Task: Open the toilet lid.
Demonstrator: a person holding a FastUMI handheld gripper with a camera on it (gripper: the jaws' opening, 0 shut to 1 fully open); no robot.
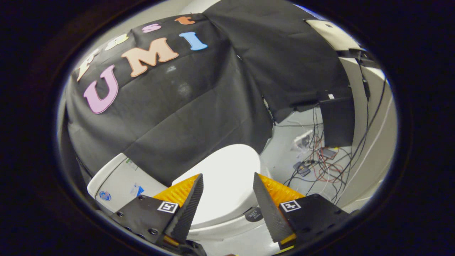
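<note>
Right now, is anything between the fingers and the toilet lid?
No. In the gripper view the gripper is open, and the white toilet lid shows in the gap between its fingers, down and shut, nothing in front.

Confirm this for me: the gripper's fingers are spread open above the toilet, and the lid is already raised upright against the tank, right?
Not quite. The gripper view shows the lid still down flat on the toilet, not raised against the tank. The rest holds: the gripper is open, its fingers spread apart above the lid, touching nothing.
</note>
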